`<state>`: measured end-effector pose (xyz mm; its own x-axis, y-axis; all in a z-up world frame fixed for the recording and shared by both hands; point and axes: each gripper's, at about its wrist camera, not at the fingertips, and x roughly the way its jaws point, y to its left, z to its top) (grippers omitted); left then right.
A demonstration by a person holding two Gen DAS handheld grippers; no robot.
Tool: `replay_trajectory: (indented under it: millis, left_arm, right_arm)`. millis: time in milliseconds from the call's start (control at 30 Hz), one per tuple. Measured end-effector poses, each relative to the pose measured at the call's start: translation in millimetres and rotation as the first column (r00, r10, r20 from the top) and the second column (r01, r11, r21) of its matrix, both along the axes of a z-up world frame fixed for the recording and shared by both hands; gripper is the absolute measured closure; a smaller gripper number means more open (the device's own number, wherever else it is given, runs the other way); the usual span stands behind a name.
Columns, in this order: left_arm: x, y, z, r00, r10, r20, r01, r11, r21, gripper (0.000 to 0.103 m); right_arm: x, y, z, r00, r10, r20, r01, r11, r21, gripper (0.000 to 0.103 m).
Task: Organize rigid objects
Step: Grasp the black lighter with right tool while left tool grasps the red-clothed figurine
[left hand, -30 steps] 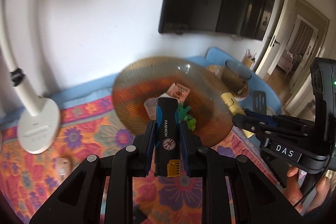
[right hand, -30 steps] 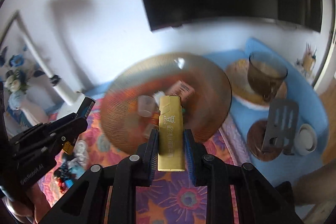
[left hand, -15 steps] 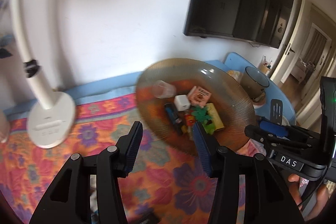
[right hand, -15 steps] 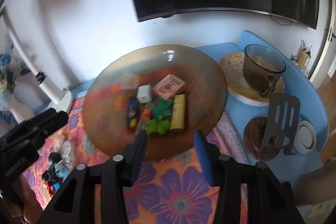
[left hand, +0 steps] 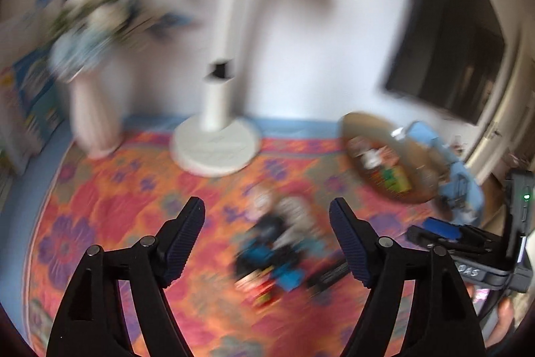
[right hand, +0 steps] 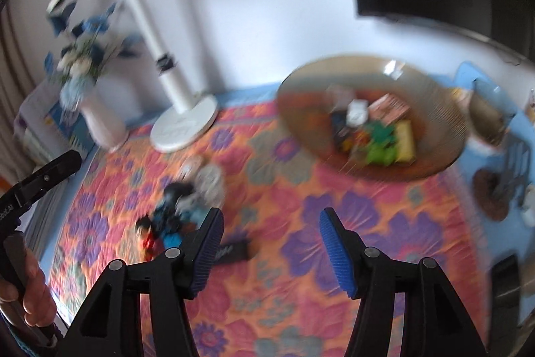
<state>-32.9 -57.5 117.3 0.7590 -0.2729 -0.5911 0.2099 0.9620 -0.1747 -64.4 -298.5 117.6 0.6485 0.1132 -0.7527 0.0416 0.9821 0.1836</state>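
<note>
— Both grippers, what do they hold?

— Nothing. My left gripper (left hand: 267, 211) has its jaws spread wide, and they have just been opening; only the flowered cloth (left hand: 110, 209) and a blurred heap of small objects (left hand: 274, 253) show through the gap, well below the pads. My right gripper (right hand: 271, 219) stands with its jaws apart as well, also just opened, and bare cloth lies between its blue pads.

— Where are the rigid objects?

— In two groups. One sits in the brown ribbed glass dish (right hand: 431, 96) on the right side of the cloth: a white cube (right hand: 357, 111), a reddish box (right hand: 389, 106), a yellow bar (right hand: 406, 139), green pieces (right hand: 381, 143) and a dark lighter (right hand: 341, 127), close together near the dish's middle. The other group is the loose heap on the cloth, dark, blue and red bits that I cannot tell apart through the blur, with a flat black piece (right hand: 234, 251) just beside it.

— What else is around?

— A white lamp (left hand: 217, 143) stands on its round base at the far edge of the cloth, and a pale vase of blue and white flowers (left hand: 93, 119) stands left of it. A dark screen (left hand: 448, 56) hangs on the wall. From the left camera my right gripper shows at the right edge; from the right camera my left hand (right hand: 31, 286) grips its handle at the left edge.
</note>
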Motion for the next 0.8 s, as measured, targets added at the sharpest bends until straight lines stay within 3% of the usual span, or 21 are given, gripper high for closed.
replay_trajectory:
  millis: [167,267,433,500,633,800]
  left_arm:
    - [-3,33,-68,0.996,0.055,-0.077,-0.055,0.998,0.007,0.028]
    - [-1,48,-97,0.990,0.070,-0.121,-0.075,0.996,-0.037,0.028]
    - [-4,61,-99,0.990,0.068,-0.123,-0.079,0.993,-0.082,0.027]
    - [-5,55,-98,0.990,0.046,-0.137,-0.057,0.995,-0.078,0.028]
    - [-10,26,-93,0.989,-0.062,-0.134,0.054,0.997,-0.063,0.027]
    - [5,5,-91,0.984,-0.085,-0.155,0.081,0.996,-0.031,0.029]
  right_arm:
    - [-7,27,-56,0.999,0.045,-0.026,-0.045,0.999,0.013,0.045]
    - [-9,35,-74,0.998,0.047,-0.042,-0.048,0.998,-0.027,0.045]
    - [-10,39,-71,0.996,0.043,-0.076,-0.044,0.999,-0.017,0.045]
    - [-9,44,-69,0.994,0.053,-0.100,-0.050,0.998,0.028,0.045]
    - [0,65,-73,0.985,0.069,-0.160,-0.050,0.992,0.118,0.045]
    - [12,91,-76,0.988,0.000,-0.153,0.002,1.000,0.017,0.044]
